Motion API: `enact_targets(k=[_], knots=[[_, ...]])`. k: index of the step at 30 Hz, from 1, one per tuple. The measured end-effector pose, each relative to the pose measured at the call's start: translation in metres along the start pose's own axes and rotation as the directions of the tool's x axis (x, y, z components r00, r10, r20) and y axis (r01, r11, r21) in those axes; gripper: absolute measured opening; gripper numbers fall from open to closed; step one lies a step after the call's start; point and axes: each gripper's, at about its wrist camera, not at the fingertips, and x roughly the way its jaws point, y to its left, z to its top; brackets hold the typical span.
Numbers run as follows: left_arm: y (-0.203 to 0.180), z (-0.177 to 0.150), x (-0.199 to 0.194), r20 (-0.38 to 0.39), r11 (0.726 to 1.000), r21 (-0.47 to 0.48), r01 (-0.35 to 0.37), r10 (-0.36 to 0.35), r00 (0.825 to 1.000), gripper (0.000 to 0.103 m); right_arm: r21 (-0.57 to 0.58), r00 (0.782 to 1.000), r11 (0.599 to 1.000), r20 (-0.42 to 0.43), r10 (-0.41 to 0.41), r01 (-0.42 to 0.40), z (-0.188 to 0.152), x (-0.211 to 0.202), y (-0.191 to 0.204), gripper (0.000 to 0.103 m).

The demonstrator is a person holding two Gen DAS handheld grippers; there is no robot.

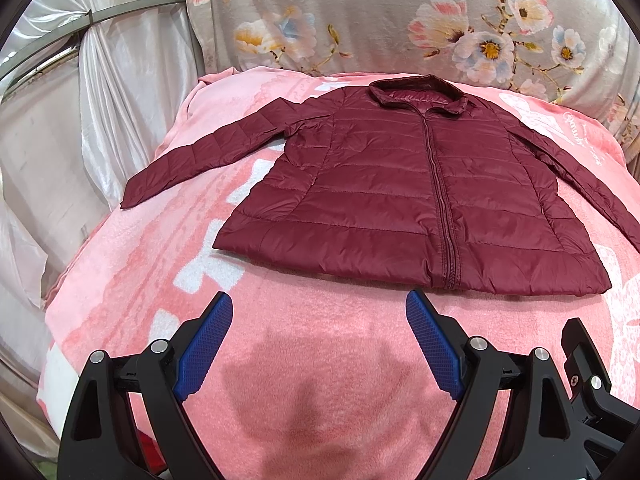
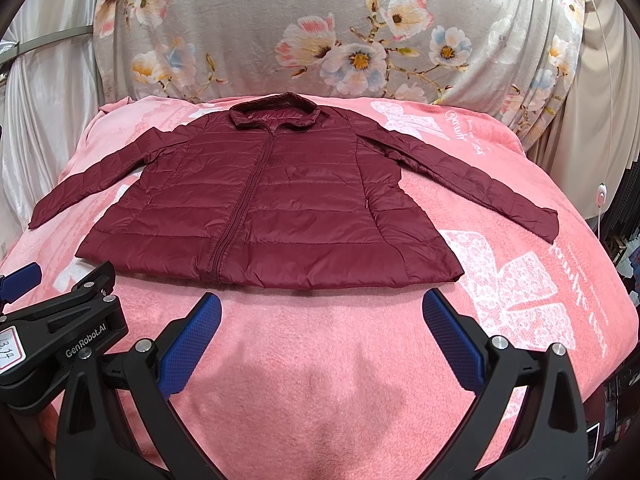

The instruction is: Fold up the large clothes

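A maroon quilted jacket (image 1: 400,196) (image 2: 264,208) lies flat and zipped on a pink blanket (image 1: 320,360) (image 2: 320,360), collar at the far side, both sleeves spread outward. My left gripper (image 1: 319,306) hovers open over the blanket, just short of the jacket's hem, with nothing between its blue pads. My right gripper (image 2: 322,306) is likewise open and empty, near the hem's middle. The left gripper's body (image 2: 60,320) shows at the lower left of the right wrist view, close beside the right one.
A grey floral cloth (image 1: 400,12) (image 2: 320,20) rises behind the blanket. White satin curtains (image 1: 100,100) hang at the left. A white cord with a switch (image 2: 601,196) dangles at the right edge. The blanket drops off at both sides.
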Motion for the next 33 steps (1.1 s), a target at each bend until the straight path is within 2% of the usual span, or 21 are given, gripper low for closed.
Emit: enact_targets(k=[33], knots=[[0.009, -0.001, 0.0, -0.006, 1.0, 0.002, -0.013, 0.013, 1.0, 0.085, 0.005, 1.0, 1.0, -0.01, 0.008, -0.008, 0.001, 0.003, 0.002, 0.098]])
